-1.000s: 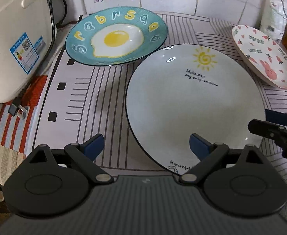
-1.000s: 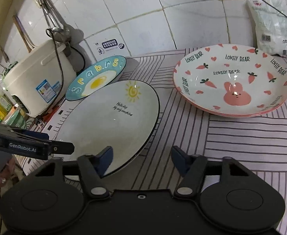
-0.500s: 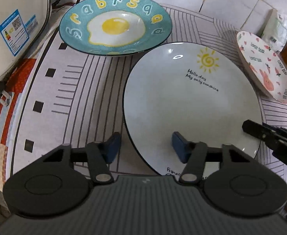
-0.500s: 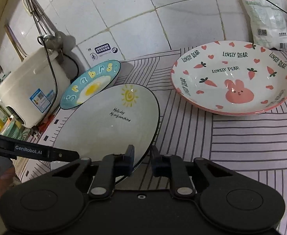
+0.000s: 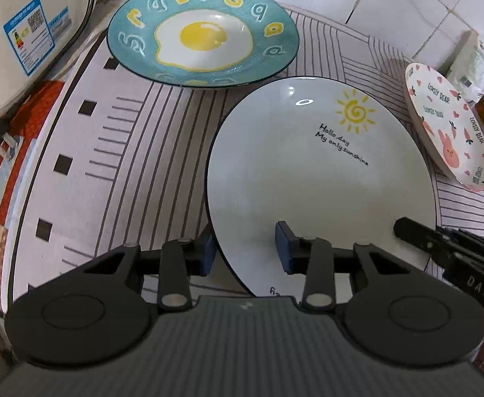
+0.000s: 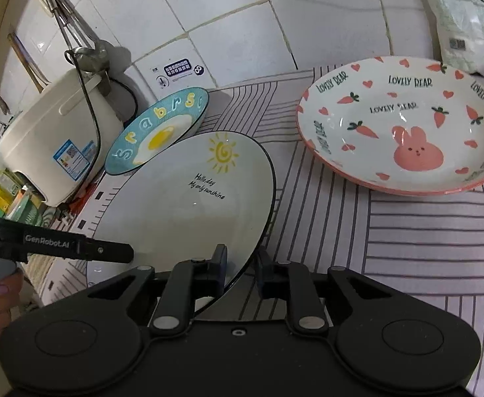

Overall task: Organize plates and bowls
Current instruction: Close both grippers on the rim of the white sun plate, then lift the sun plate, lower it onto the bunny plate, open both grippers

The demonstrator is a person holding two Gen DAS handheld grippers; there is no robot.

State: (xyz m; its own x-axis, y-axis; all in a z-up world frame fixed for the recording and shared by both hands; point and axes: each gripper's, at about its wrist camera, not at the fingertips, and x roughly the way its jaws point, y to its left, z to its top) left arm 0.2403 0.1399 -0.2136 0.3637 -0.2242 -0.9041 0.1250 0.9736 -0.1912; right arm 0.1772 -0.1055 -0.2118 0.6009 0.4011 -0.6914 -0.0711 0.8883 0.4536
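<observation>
Claws come first in both views, each straddling the near rim of the white sun plate point(image 5: 321, 178). The left claw point(image 5: 245, 248) has one blue pad outside the plate's left edge and the other over its inner face, with a clear gap between them, so it is spread and not gripping. The right claw point(image 6: 240, 266) is nearly closed, its pads set on either side of the plate's right rim; whether they actually press the rim, I cannot tell. The plate lies on the counter point(image 6: 407, 231), which is covered by a striped mat, and bears a yellow sun and the words "Hello day, My only sunshine". Behind it to the left, just beside its far edge, sits the teal fried-egg plate point(image 5: 202, 33). To the right, apart from it, is the pink "Lovely Bear" rabbit plate point(image 6: 404, 125). A cream rice cooker point(image 6: 53, 142) stands at the far left against the tiled wall point(image 6: 275, 16).
</observation>
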